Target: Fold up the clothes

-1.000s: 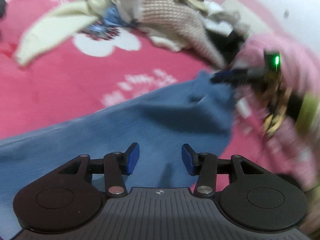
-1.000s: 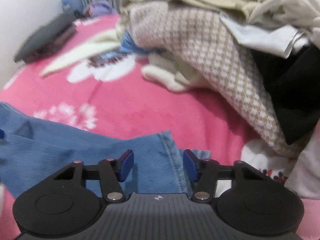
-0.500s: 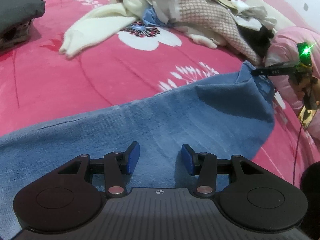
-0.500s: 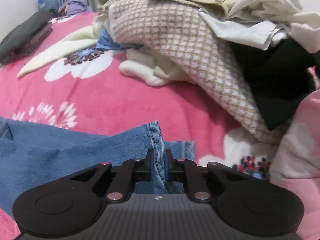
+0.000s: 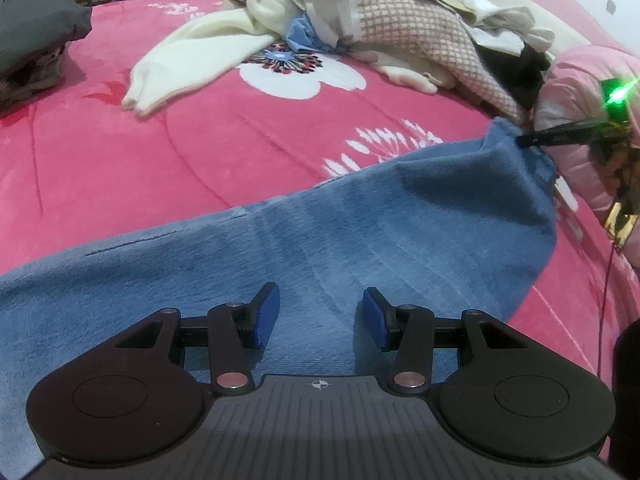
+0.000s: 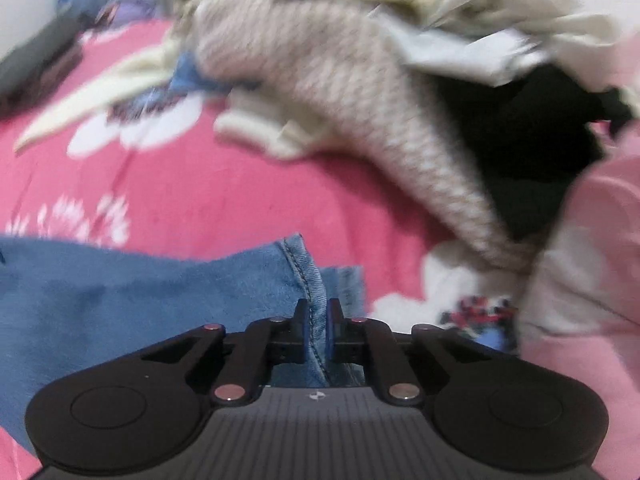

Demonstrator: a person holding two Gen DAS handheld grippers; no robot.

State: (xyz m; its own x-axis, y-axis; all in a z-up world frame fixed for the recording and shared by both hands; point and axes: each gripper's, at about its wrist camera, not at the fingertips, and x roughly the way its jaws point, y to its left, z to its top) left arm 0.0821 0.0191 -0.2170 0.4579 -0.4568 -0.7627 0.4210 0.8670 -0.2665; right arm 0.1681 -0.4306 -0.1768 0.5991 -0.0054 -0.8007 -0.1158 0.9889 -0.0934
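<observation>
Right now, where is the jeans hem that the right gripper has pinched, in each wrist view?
Left wrist: the hem is upper right, lifted off the blanket, with the right gripper reaching in from the right edge.
Right wrist: the hem is bottom centre, clamped between the pads.
Shared landmark: the checked knit sweater on the pile behind.

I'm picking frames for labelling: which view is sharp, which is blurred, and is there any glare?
Left wrist view: sharp, fisheye-bent at the edges; a green light flares at right. Right wrist view: motion-blurred, especially the clothes pile; the blue garment in the right gripper stays readable.
</observation>
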